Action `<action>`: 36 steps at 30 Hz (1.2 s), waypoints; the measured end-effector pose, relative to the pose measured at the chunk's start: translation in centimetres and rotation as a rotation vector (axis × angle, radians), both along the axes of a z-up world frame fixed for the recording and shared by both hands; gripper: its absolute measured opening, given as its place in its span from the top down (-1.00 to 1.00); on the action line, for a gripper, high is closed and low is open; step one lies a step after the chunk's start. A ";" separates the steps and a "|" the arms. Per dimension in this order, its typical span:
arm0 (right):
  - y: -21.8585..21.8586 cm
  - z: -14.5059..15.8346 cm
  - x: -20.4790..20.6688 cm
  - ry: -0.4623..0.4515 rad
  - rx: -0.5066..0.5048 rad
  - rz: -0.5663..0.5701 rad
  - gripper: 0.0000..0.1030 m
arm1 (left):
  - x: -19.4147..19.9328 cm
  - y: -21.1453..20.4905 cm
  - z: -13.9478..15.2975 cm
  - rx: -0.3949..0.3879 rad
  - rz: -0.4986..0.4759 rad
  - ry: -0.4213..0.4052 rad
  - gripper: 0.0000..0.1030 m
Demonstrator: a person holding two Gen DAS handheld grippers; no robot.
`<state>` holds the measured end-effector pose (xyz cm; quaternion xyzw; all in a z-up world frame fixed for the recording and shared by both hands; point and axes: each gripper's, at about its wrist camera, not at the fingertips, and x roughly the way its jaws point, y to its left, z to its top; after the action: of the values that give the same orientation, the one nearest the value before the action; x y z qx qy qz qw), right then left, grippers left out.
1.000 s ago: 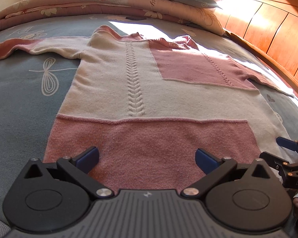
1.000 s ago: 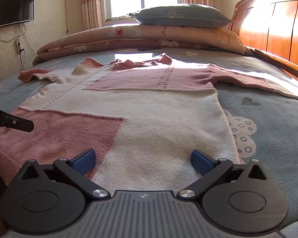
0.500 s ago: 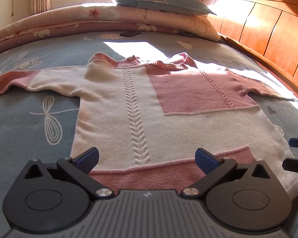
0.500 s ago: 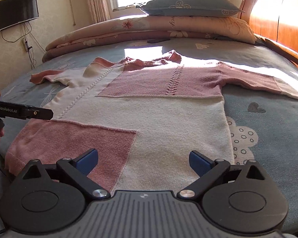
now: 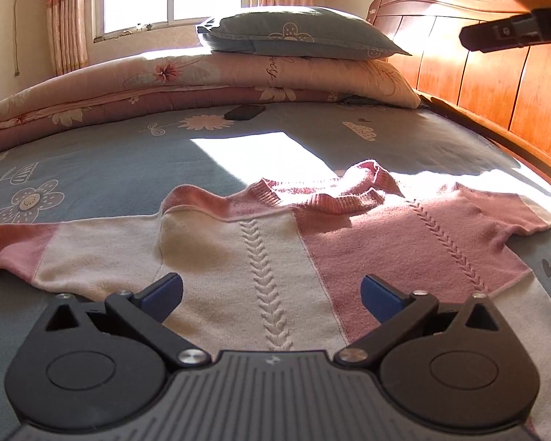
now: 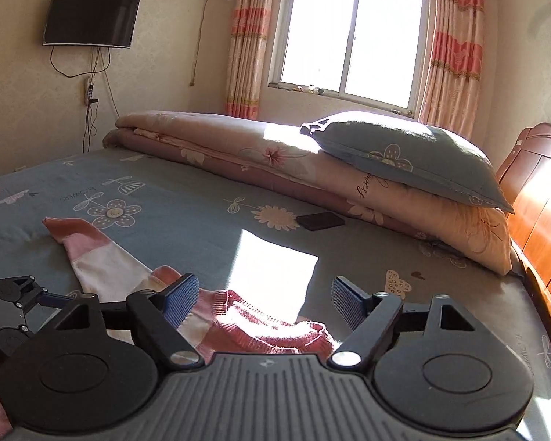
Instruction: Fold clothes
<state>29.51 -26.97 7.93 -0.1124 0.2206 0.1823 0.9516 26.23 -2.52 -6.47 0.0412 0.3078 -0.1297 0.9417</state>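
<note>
Sweater [image 5: 275, 253] lies spread flat on the bed [image 5: 110, 169], short of the pillow [image 5: 294, 38], no fold made yet. Left tool [image 5: 272, 290] gapes empty; right tool [image 6: 264, 303], jaws just narrowing, grips nothing.

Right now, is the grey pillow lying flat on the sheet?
No, the pillow rests on top of the folded quilt, not on the sheet.

Not much to read here tbh. The blue bed sheet [image 6: 187, 198] has "FLOWERS" printed next to a flower doodle, upside down from the right wrist view. The folded pink quilt [image 6: 363, 187] has some cursive script on it, but I can't make out the word.
</note>
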 end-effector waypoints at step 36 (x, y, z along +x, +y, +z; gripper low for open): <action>10.4 -18.4 25.4 0.296 -0.081 0.277 0.95 | 0.9 -0.1 -5.9 0.000 -0.076 0.069 -0.99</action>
<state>54.95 -16.62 -10.49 -0.1519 0.3478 0.3168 0.8693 27.08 -2.59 -12.38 0.0485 0.3383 -0.1667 0.9249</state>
